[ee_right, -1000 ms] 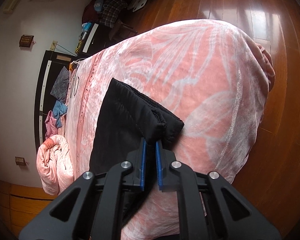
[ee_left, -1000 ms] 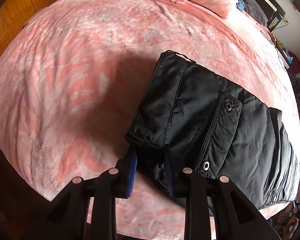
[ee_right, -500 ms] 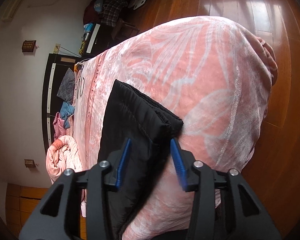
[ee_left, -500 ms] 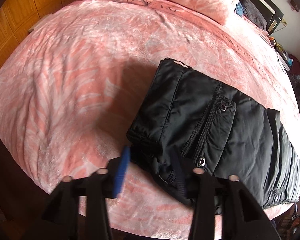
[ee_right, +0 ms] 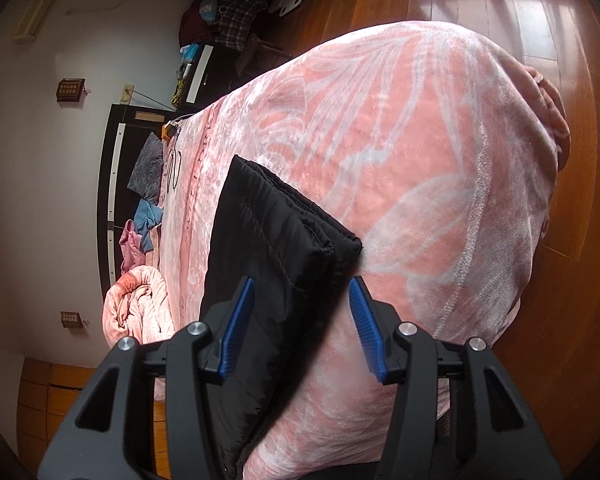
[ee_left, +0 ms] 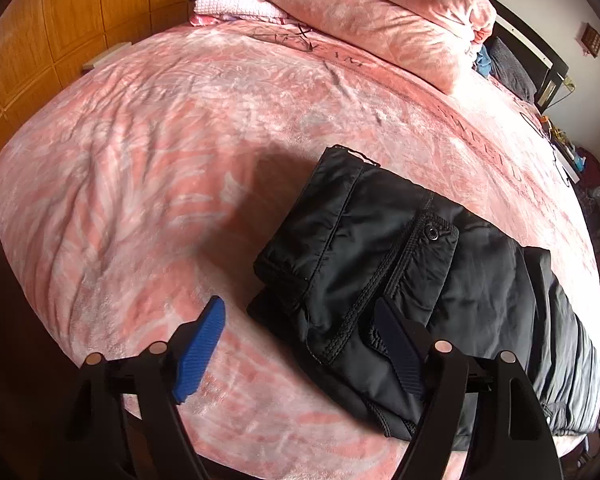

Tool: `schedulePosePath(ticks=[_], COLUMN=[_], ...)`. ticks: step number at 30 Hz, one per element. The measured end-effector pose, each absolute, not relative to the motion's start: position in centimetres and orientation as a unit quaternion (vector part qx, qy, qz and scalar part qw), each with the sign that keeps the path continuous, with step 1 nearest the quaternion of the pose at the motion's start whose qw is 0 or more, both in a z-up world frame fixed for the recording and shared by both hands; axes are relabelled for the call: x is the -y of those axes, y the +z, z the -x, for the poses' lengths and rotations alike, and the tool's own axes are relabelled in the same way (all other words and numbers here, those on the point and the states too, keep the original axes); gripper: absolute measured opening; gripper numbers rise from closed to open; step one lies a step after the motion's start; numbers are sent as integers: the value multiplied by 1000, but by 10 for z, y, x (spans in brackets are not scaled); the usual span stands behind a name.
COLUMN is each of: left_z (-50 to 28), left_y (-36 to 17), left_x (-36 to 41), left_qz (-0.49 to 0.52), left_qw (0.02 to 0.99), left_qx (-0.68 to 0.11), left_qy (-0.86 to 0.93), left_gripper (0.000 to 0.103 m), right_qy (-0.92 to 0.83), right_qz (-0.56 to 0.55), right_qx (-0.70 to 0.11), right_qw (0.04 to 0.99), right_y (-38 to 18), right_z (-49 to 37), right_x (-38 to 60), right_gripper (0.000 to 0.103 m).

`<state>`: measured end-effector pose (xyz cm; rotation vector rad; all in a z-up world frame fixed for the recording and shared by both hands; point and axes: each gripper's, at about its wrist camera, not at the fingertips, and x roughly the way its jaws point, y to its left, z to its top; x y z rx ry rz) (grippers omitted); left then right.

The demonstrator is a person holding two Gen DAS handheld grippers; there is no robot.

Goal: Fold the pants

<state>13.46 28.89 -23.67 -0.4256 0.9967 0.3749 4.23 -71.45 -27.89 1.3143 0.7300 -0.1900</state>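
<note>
One pair of black pants [ee_left: 412, 280] lies folded into a thick bundle on one pink bedspread [ee_left: 180, 160], and two claws hang over it, one at each end. At the head of the bed, far beyond the left claw [ee_left: 300, 344], there is one rolled pink quilt [ee_left: 384, 12] with one folded pale towel [ee_left: 236, 6] beside it.

The left claw tilts steeply down at the bed's near edge. Its jaws are opening and stand wide: one blue pad [ee_left: 200, 354] hangs over bare bedspread to the outside of the bundle, the other dark pad [ee_left: 398, 350] sits over the black cloth near the snap pocket flap [ee_left: 424, 264]. The bundle's corner lies in the gap but neither pad presses on it, so it holds nothing.

The right claw [ee_right: 302, 320] leans down at a shallower slant over the other end. Its jaws are also opening, roughly half spread, with two blue pads [ee_right: 236, 324] standing either side of the folded corner of the pants [ee_right: 276, 240]. The cloth runs between and just ahead of the fingertips, free of the pads. Beyond this claw the bedspread drops away to the wooden floor [ee_right: 520, 8].
</note>
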Motion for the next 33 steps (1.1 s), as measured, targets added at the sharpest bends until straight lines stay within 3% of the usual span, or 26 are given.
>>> schedulePosePath(ticks=[22, 29, 33], left_z=[-130, -130, -127], left_y=[-254, -254, -254], left_x=[-266, -266, -263], left_qz=[201, 198, 195], left_qw=[850, 854, 858], left_qx=[-431, -424, -415], left_qy=[227, 230, 232], left_gripper=[79, 79, 79], right_qy=[-34, -39, -52], right_qz=[-620, -593, -558], right_qx=[-283, -295, -301], right_qw=[731, 749, 772], right_y=[-305, -289, -262], right_z=[-62, -67, -73], right_x=[719, 714, 705], right_gripper=[52, 23, 19])
